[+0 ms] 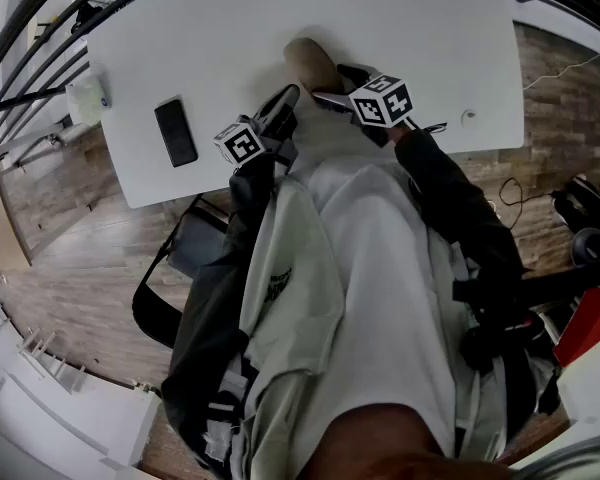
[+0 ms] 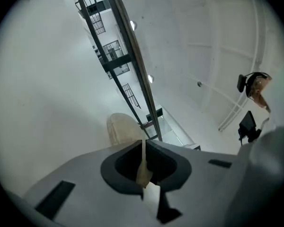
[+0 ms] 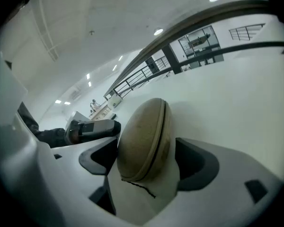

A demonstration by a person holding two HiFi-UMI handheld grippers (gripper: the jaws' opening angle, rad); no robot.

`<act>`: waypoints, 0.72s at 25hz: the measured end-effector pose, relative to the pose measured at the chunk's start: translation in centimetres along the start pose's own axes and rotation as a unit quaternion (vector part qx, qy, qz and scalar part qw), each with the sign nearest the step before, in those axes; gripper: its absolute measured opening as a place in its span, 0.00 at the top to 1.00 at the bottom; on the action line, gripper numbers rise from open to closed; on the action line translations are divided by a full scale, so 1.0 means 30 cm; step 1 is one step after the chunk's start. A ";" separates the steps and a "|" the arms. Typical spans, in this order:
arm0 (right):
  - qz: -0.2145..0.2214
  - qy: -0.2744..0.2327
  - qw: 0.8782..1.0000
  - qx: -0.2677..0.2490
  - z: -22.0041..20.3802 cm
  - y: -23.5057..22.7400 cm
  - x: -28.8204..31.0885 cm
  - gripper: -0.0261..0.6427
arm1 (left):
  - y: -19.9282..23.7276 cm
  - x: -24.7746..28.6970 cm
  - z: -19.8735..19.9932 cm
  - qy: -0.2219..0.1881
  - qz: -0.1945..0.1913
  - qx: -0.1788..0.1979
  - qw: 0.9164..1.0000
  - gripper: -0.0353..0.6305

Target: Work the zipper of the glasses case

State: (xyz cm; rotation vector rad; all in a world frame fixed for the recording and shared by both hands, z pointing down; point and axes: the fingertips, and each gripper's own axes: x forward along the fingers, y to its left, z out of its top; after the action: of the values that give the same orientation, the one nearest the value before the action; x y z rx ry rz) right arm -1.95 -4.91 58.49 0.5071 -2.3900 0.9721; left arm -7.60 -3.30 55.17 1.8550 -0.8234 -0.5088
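Observation:
The beige oval glasses case lies on the white table just ahead of both grippers. My right gripper holds the case by its sides, with the dark zipper seam facing up between the wide jaws. My left gripper is shut on a thin beige zipper pull tab, and the case shows just beyond its tips. In the head view the left gripper reaches the case's near left side. The right gripper is at its near right end.
A black phone lies on the table's left part, and a small white object sits at the left edge. A dark bag stands on the wooden floor under the table's near edge. A red object is at the far right.

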 end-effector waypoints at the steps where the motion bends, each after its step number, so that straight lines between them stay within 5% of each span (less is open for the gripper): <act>1: 0.013 0.011 1.000 0.011 -0.005 0.007 0.008 0.42 | 0.006 0.000 0.002 0.003 -0.002 -0.001 1.000 0.93; 5: 0.050 0.020 0.998 0.016 -0.006 0.026 0.014 0.47 | 0.010 0.005 -0.006 0.011 -0.006 -0.016 1.000 0.93; 8: 0.095 -0.049 0.992 0.063 0.053 0.042 -0.037 0.48 | 0.007 0.003 -0.008 0.005 -0.012 -0.032 0.999 0.91; 11: 0.173 -0.134 0.969 0.116 0.145 0.106 -0.130 0.48 | -0.041 0.006 0.026 -0.023 -0.044 -0.059 0.997 0.57; 14: 0.210 -0.159 0.957 0.124 0.196 0.163 -0.194 0.48 | -0.132 0.033 0.070 -0.050 -0.097 -0.063 0.992 0.54; 18: 0.208 -0.147 0.963 0.085 0.193 0.177 -0.203 0.49 | -0.200 0.063 0.111 -0.081 -0.138 -0.061 0.985 0.43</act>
State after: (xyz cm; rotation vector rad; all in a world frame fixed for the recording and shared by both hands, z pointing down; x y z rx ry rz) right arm -1.57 -4.63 48.57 0.2201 -2.7616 1.3755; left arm -6.66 -5.17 48.36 1.8401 -0.6257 -0.8753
